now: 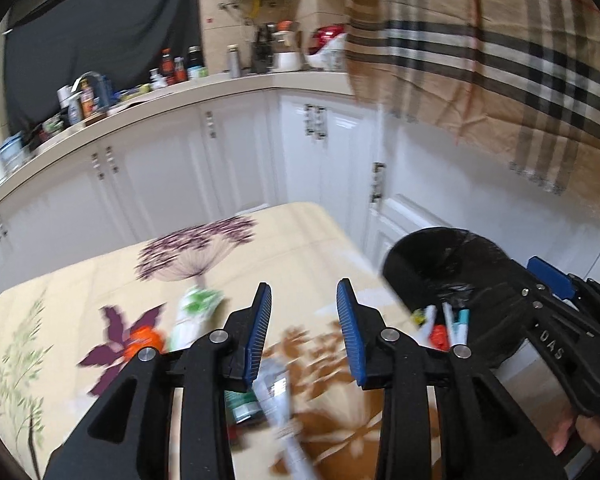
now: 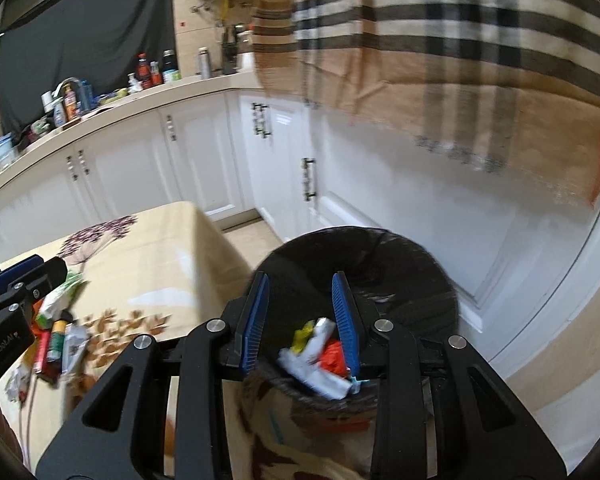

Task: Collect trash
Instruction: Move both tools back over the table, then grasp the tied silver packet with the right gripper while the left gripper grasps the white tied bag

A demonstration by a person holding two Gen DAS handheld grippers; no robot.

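Observation:
My left gripper point(image 1: 304, 328) is open and empty above the floral table point(image 1: 300, 248), over a pile of trash: a white-green wrapper point(image 1: 192, 316), an orange piece point(image 1: 146, 340) and a crumpled white wrapper point(image 1: 278, 404). My right gripper point(image 2: 300, 316) is open and empty over the black-lined trash bin point(image 2: 420, 276) beside the table. Several pieces of trash point(image 2: 320, 356) lie in the bin: white, yellow and red. The bin point(image 1: 440, 252) and the right gripper point(image 1: 556, 304) show at the right of the left wrist view. The left gripper point(image 2: 16, 292) and table trash point(image 2: 60, 328) show at the left of the right wrist view.
White kitchen cabinets point(image 1: 228, 152) run behind the table, with a counter point(image 1: 140, 108) crowded with bottles. A checked beige cloth point(image 1: 500, 64) hangs at the upper right. The floor point(image 2: 248, 236) shows between table and cabinets.

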